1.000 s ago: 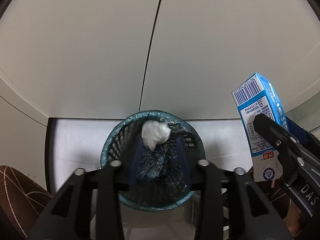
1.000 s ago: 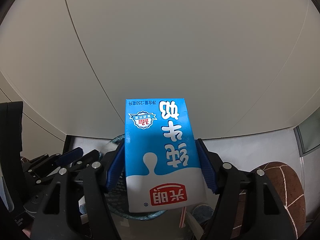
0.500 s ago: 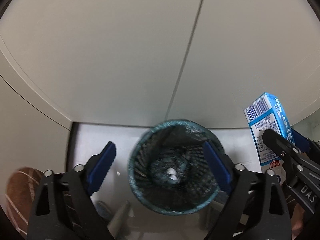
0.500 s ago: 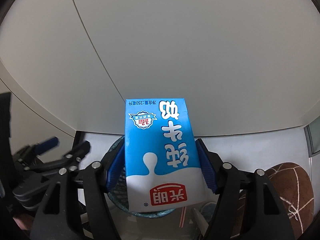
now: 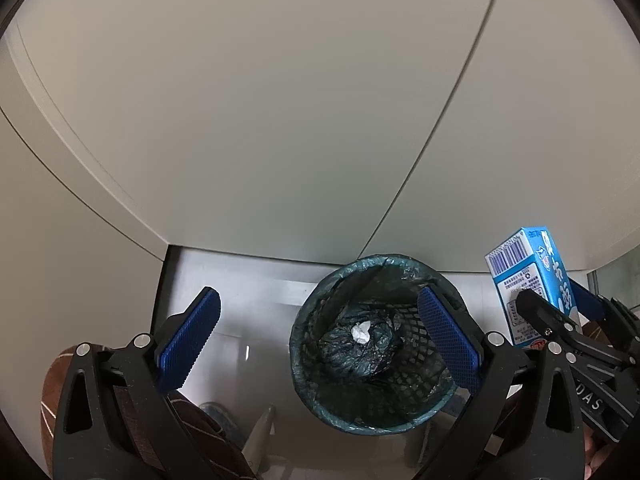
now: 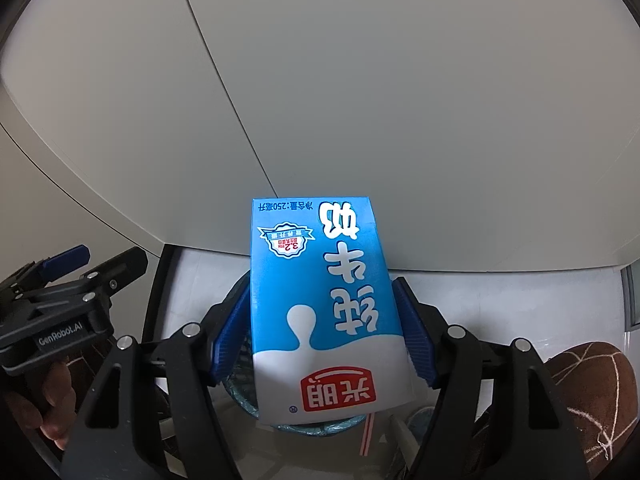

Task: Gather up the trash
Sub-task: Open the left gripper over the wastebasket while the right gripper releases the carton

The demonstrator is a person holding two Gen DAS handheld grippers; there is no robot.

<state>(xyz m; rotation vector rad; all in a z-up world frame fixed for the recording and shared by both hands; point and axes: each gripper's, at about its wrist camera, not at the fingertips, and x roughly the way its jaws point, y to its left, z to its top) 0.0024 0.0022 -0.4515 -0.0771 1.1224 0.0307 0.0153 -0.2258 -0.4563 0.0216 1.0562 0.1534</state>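
Observation:
A mesh bin lined with a dark green bag stands on the floor, with a white crumpled tissue at its bottom. My left gripper is open and empty above the bin's left side. My right gripper is shut on a blue and white milk carton, held upside down above the bin, which it mostly hides. The carton and right gripper also show at the right of the left wrist view. The left gripper shows at the left of the right wrist view.
Pale cabinet panels rise behind the bin. Brown slippers are on the white floor on either side. A straw hangs from the carton's lower end.
The left gripper opened and the tissue dropped into the bin. The left gripper then shifted left, so the bin now sits to the right in its view. The right gripper kept hold of the carton.

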